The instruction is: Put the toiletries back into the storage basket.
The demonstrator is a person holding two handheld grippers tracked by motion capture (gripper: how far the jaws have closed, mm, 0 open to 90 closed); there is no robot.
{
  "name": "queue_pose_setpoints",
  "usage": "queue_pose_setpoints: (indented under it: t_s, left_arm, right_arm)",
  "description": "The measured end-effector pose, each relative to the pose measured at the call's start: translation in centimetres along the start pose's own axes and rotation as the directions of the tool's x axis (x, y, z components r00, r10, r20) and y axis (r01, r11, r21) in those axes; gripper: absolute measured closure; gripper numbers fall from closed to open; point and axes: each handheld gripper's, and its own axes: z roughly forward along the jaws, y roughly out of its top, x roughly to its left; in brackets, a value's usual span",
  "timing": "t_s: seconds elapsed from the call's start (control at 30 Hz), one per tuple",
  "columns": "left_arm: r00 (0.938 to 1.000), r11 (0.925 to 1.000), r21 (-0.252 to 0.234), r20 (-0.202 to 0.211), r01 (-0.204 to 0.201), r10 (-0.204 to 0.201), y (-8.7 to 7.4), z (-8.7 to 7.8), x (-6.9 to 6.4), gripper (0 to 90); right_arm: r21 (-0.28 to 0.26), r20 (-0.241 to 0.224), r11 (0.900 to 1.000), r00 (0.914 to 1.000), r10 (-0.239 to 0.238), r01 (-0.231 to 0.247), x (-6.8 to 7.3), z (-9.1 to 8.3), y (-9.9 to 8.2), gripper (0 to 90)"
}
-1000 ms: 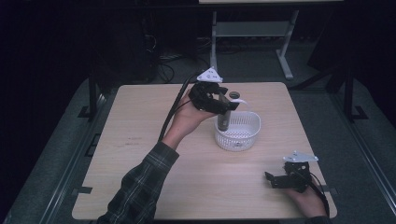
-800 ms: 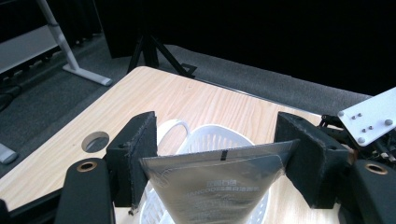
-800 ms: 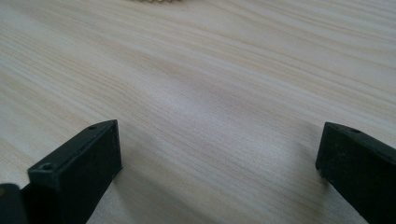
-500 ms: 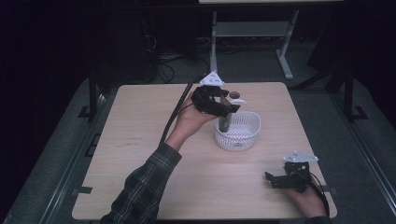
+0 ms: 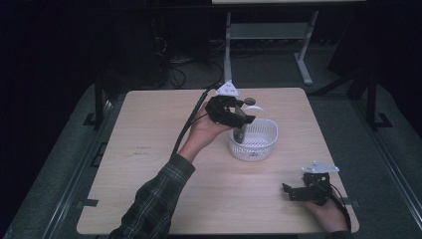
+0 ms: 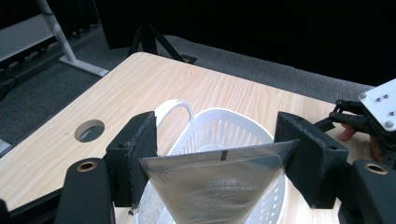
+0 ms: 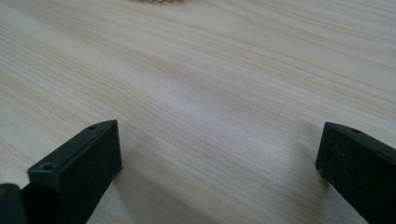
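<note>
My left claw, clenched on the grey pouch, has sunk lower over the white basket; drop-in looks near. Right claw rests released on the worktop.

A silvery foil packet, clamped between the left claw's pads, bore small grey print near its middle, too blurred to read.

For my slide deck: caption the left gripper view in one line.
Left gripper shut on a silvery packet, held above a white slotted basket on the wooden table.
</note>
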Motion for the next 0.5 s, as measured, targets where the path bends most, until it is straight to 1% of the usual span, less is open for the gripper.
queue_pose_setpoints:
  t_s: [0.33,0.37,0.5]
  left_arm:
    - [1.0000,0.9998,0.019,-0.002,-0.004,0.004,-1.0,0.9,0.0,30.0]
    - [1.0000,0.9998,0.021,-0.003,0.003,-0.003,-1.1,1.0,0.0,30.0]
    - [1.0000,0.9997,0.024,0.000,0.006,-0.006,-1.6,1.3,0.1,30.0]
  right_arm:
    - [0.000,0.001,1.0000,1.0000,-0.001,0.001,0.0,0.0,0.0,0.0]
    - [-0.003,0.001,1.0000,1.0000,-0.002,0.002,0.0,0.0,0.0,0.0]
    - [-0.001,0.002,1.0000,1.0000,-0.002,0.002,0.0,0.0,0.0,0.0]
